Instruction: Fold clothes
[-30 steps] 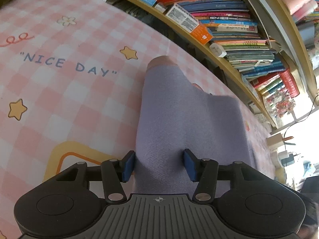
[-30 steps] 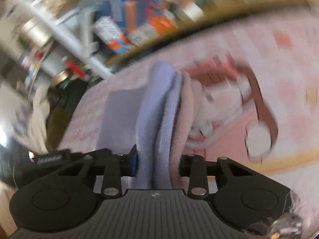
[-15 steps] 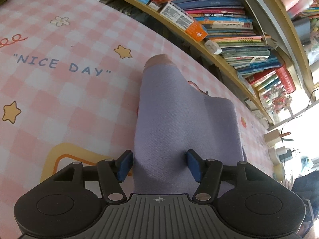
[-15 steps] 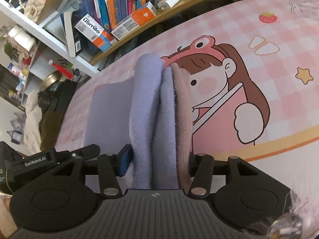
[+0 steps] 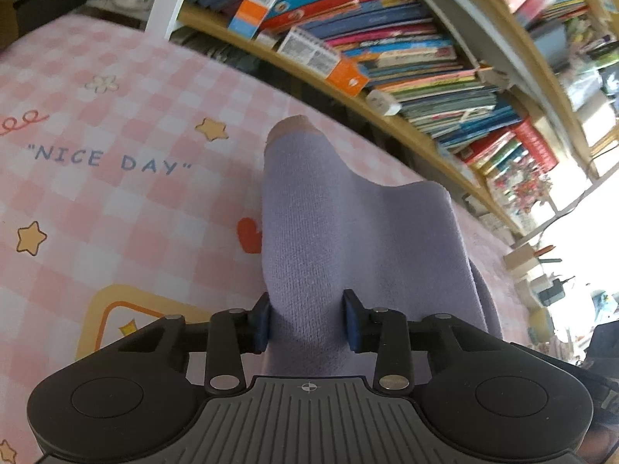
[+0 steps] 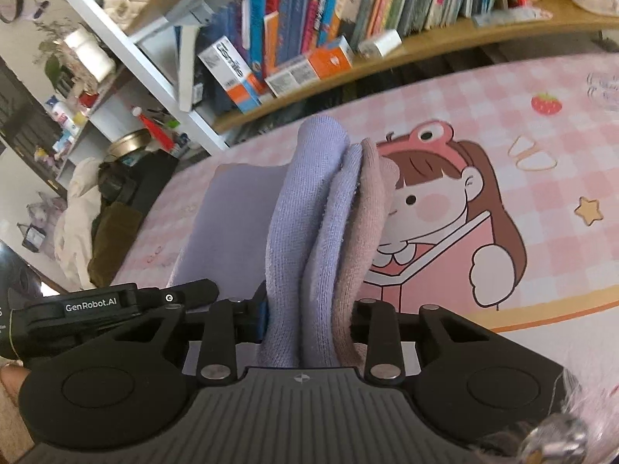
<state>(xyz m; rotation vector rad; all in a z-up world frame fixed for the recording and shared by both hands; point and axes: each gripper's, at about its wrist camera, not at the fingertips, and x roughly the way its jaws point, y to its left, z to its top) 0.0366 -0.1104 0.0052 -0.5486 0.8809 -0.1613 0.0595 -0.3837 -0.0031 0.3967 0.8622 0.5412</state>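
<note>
Bunching between each tool's (image 5: 305,319) (image 6: 307,319) blue pads, lavender garment (image 5: 332,239) over checked cloth (image 5: 127,193)

A pink checked tablecloth (image 5: 116,193) with a cartoon girl (image 6: 445,232); behind it, a wooden bookshelf (image 5: 406,131) crammed with books (image 6: 348,7).

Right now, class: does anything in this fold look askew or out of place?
Slightly. In the right gripper, the cloth layers bunch unevenly, and a pinkish layer shows beside the lavender ones. The left gripper holds a smoother fold. Nothing looks spilled or damaged.
</note>
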